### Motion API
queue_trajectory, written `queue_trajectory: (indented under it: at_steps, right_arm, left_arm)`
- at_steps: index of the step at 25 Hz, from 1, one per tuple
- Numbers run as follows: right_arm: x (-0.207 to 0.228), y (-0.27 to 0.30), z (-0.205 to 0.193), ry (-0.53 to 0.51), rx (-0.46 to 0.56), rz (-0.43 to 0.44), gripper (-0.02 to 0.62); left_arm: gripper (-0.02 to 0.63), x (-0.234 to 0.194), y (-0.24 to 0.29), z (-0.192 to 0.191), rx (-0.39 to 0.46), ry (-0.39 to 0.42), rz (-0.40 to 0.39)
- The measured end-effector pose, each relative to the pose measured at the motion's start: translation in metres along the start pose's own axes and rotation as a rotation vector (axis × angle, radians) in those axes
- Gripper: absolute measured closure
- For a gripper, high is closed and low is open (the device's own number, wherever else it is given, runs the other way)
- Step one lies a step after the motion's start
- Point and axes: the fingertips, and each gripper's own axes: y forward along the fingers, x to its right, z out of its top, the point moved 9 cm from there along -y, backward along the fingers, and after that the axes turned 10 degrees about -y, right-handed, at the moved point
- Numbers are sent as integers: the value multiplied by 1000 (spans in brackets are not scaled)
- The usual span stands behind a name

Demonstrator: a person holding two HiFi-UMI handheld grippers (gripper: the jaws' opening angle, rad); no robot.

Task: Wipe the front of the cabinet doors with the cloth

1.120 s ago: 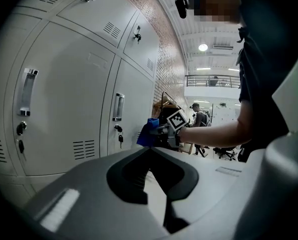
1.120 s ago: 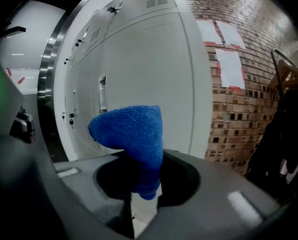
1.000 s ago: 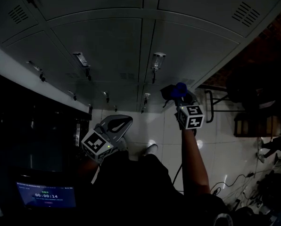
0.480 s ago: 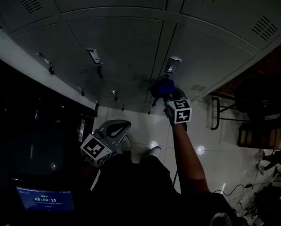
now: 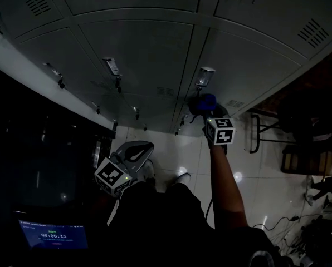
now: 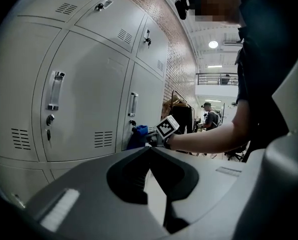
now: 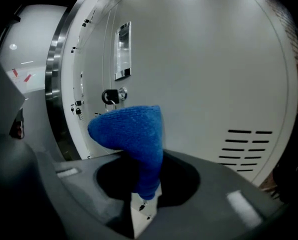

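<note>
Two grippers: both yours.
Right gripper (image 7: 145, 191): jaws clamp the blue cloth (image 7: 131, 129) near the cabinet door (image 7: 204, 74).
Left gripper (image 6: 150, 151): jaws pressed together.

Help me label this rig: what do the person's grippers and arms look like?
Both the left gripper and right gripper are grey moulded shells with dark recesses around the jaws; each carries a white cube with black square markers. The person wears a dark short-sleeved top.

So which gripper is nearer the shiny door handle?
Right. The right gripper, shut on the blue cloth, sits just under that handle; the left gripper is down by the person's body, farther off.
</note>
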Motion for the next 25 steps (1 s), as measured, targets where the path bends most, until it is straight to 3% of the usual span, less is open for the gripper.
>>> queue_trajectory:
  at_steps: [17,20,25]
  right_arm:
    - [120,-82,-47,128,-73,-331,515]
    - [124,-90,-52,128,-78,-329,515]
    - [87,-111,-45,68,-36,-210,515]
  left_arm:
    - [600,9,32,5,-32,28,-99]
    - [600,10,38,9,-33,31,-112]
    - [600,6,49,12,-25,38,-138]
